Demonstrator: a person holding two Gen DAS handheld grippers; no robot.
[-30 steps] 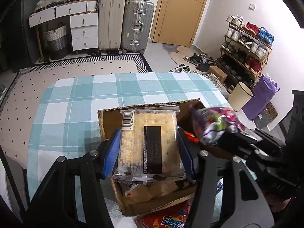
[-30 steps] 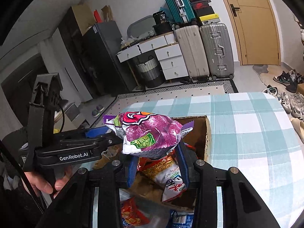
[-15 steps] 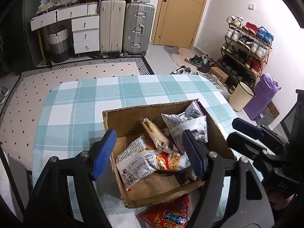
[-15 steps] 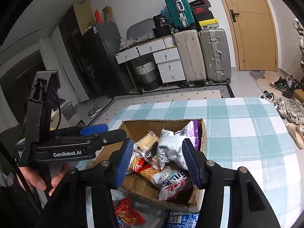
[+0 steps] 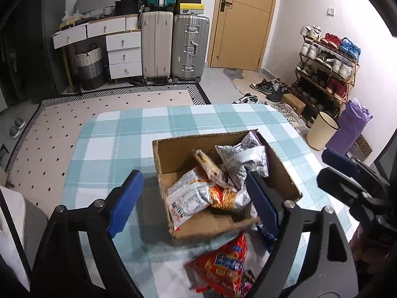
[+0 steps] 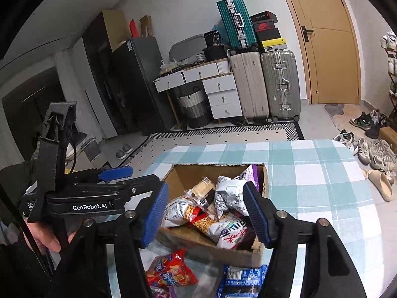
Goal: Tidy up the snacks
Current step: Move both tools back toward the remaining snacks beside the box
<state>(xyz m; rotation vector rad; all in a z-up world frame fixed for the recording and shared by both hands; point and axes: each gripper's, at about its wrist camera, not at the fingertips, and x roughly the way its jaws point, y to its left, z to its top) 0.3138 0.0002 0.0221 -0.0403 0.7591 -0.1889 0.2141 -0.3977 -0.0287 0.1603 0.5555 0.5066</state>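
Note:
An open cardboard box [image 5: 285,171] [image 6: 178,173] stands on the checked tablecloth, holding several snack packs: a cracker pack [image 5: 208,166] [image 6: 201,188], a purple-and-white bag [image 5: 245,156] [image 6: 230,193] and a noodle bag [image 5: 191,196] [image 6: 230,231]. My left gripper [image 5: 196,203] hovers above the box's near edge, its jaws opening, with nothing pressed between them. My right gripper [image 6: 208,213] hangs over the same box, jaws also opening and empty. In front of the box lie a red snack bag [image 5: 220,265] [image 6: 166,270] and a blue pack [image 6: 243,283].
The tablecloth [image 5: 119,146] [image 6: 317,173] lies bare to the left of and behind the box. The right gripper's body [image 5: 354,188] shows at the left view's right edge; a hand [image 6: 42,236] holds the left gripper. Suitcases, drawers and a shoe rack line the room's walls.
The left gripper let go of the cracker pack and the right let go of the purple bag; both now lie in the box. Both grippers opened wider and drew back and up.

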